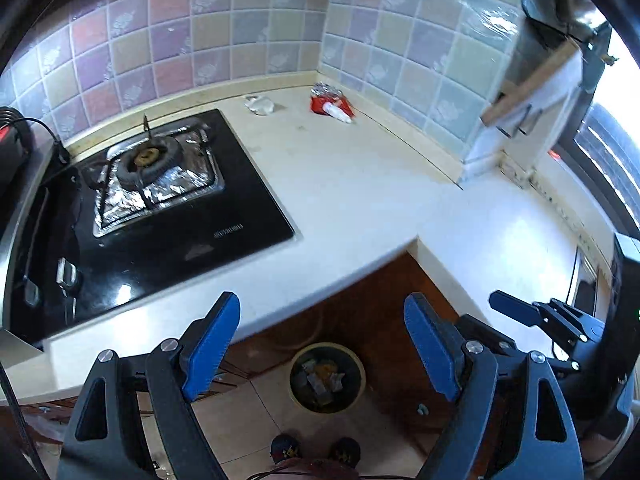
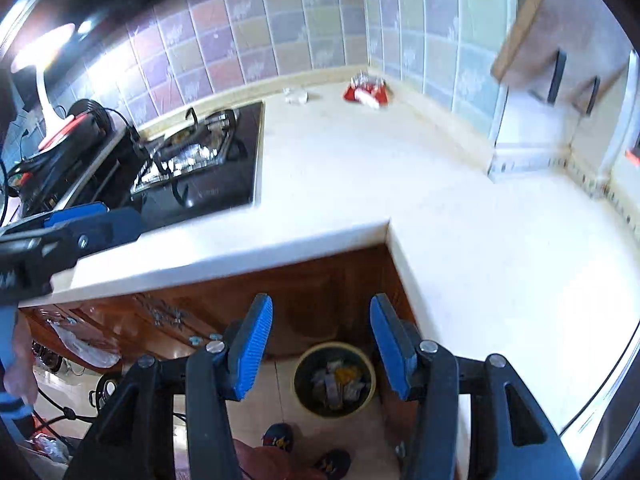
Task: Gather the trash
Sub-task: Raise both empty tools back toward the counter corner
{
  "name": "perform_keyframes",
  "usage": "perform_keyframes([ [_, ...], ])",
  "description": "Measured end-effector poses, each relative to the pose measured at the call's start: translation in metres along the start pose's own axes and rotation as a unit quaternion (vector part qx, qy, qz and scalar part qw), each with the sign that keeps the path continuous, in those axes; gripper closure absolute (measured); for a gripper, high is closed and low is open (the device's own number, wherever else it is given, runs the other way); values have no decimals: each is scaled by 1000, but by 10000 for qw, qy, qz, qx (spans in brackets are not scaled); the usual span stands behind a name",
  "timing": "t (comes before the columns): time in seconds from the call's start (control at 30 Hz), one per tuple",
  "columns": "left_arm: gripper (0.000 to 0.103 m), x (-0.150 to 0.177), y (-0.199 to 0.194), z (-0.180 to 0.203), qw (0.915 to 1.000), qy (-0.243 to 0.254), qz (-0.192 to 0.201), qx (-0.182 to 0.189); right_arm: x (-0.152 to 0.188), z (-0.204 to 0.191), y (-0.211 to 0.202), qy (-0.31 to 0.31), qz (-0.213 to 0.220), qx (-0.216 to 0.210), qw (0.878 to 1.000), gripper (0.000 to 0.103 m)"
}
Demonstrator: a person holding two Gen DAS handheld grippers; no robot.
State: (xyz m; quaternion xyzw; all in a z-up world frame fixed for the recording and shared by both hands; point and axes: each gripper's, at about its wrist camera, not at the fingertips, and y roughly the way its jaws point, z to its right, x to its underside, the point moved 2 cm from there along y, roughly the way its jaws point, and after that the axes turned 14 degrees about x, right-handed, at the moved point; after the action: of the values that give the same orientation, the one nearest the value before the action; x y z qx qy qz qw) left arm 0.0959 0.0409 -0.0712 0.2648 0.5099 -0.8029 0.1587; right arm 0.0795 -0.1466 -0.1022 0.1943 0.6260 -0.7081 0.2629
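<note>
Cream worktop carried a red wrapper and a crumpled white scrap in the far corner, as seen from the left wrist; the left claw hung wide open and empty above the floor bin. From the right wrist, the right claw stood partly open, also empty. A long reach past the hob risked snagging its grate or nudging the scraps against the wall.
</note>
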Motion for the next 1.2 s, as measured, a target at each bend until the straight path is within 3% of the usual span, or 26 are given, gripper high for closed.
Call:
perform_keyframes([
  [0.3,20,-63,12,-20,9988,33,-30,-482,-66,8,-1,52,184,-6,9998,51],
  [0.57,20,-138,59,-56,9991,183,-195,-328,-131,2,39,75,122,217,9997,51],
  [0.93,20,-270,156,-120,9972,280,-696,-61,-264,1,131,289,-88,530,9981,51],
  [1.2,20,-324,244,-159,9938,-46,-1104,122,-331,5,230,479,-325,311,9978,51],
])
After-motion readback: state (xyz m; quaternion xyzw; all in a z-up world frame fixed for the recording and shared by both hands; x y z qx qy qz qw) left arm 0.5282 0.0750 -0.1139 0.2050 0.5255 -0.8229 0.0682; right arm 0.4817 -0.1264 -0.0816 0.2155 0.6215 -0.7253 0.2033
